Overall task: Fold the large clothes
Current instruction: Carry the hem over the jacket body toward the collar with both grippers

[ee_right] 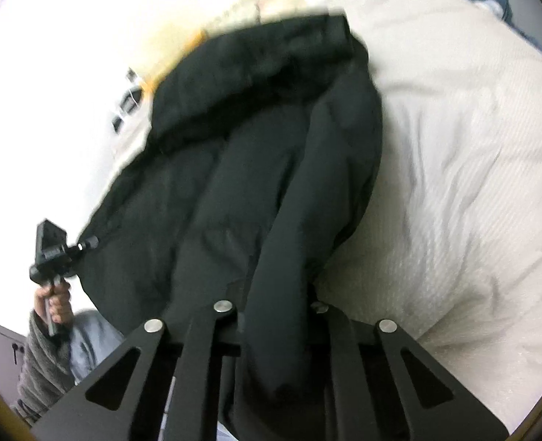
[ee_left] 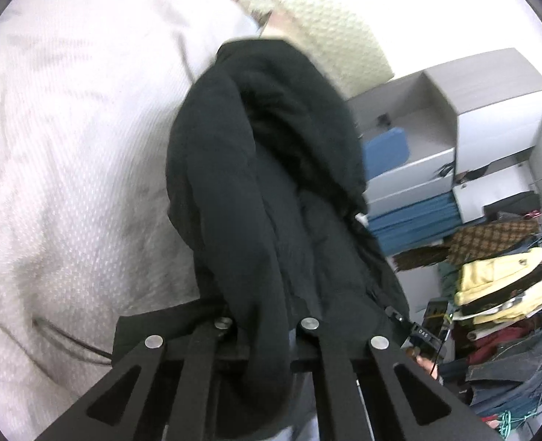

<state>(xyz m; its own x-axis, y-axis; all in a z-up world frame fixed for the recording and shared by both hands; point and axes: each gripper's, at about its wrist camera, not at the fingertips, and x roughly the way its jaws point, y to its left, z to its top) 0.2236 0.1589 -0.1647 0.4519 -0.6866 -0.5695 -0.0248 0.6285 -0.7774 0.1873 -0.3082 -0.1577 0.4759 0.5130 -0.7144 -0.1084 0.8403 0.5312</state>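
Left wrist: both fingers pinch black coat (ee_left: 271, 191) over white bedspread (ee_left: 68, 147); shelves (ee_left: 473, 117) behind.

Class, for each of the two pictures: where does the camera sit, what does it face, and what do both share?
Left wrist: on the left gripper, facing along its fingers at the black jacket; shelves at the right.
Right wrist: on the right gripper, facing the same jacket; the person's hand holds the other gripper.
Shared: jacket and white bedcover.
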